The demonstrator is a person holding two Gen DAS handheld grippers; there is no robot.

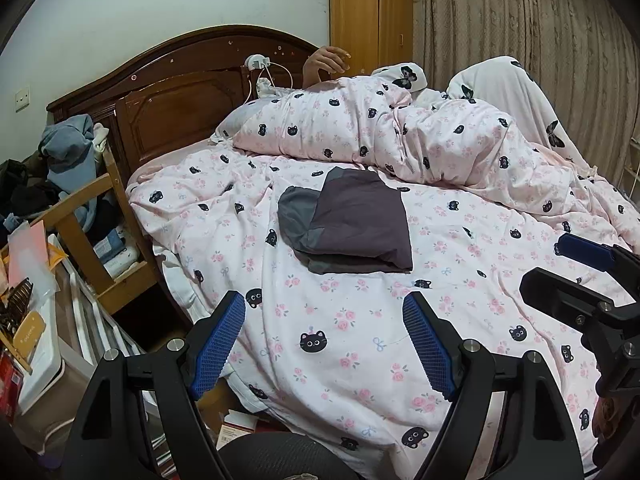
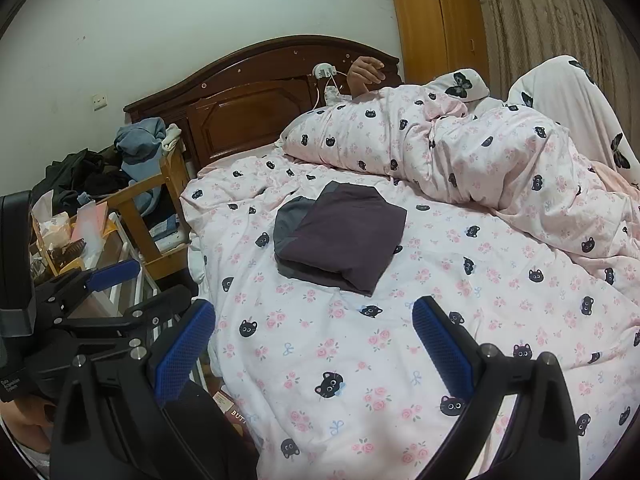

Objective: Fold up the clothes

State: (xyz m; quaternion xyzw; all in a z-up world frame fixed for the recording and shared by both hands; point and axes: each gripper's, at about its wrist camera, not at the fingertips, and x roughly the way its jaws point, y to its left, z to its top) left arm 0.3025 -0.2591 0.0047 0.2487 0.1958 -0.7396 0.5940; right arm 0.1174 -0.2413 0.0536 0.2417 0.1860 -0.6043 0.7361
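A folded dark purple and grey garment [image 1: 352,228] [image 2: 340,236] lies flat in the middle of the bed, on a pale pink cover with a cat print [image 1: 472,240] [image 2: 480,264]. My left gripper [image 1: 324,344] hovers over the near edge of the bed, short of the garment, open with nothing between its blue pads. In the right wrist view the left gripper [image 2: 136,288] shows at the left, over the bedside clutter. My right gripper [image 2: 314,352] is likewise open and empty, a little back from the garment. From the left wrist view the right gripper [image 1: 568,272] is at the right edge.
A person lies under the bunched duvet [image 1: 400,136] at the back of the bed, one hand [image 1: 326,64] raised by the wooden headboard [image 1: 180,92]. A wooden chair [image 1: 88,240] heaped with clothes and a cluttered table [image 1: 36,320] stand left of the bed. Behind are a wardrobe [image 1: 368,16] and curtains.
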